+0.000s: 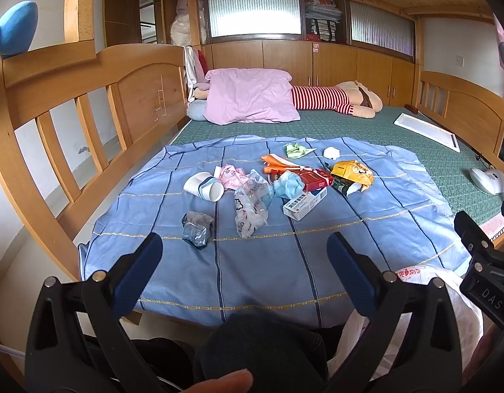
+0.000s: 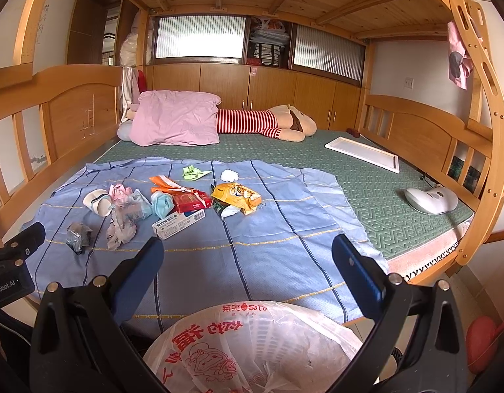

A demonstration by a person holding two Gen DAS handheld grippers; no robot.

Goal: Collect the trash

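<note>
Trash lies scattered on a blue sheet (image 1: 268, 262) on the bed: a paper cup (image 1: 204, 186), a crumpled dark wrapper (image 1: 196, 227), a clear plastic bag (image 1: 252, 208), a white medicine box (image 1: 304, 203), a blue face mask (image 1: 288, 184), a red box (image 1: 317, 178), a yellow snack bag (image 1: 353, 173), green paper (image 1: 296, 150) and a white tissue (image 1: 331, 153). My left gripper (image 1: 243, 258) is open and empty above the sheet's near part. My right gripper (image 2: 247, 262) is open and empty, above a white bin lined with a printed plastic bag (image 2: 252, 347).
A pink pillow (image 1: 248, 95) and a striped plush toy (image 1: 337, 98) lie at the bed's far end. A white tray (image 1: 427, 129) and a white device (image 1: 488, 180) sit on the green mat at right. Wooden rails (image 1: 88, 124) line both sides.
</note>
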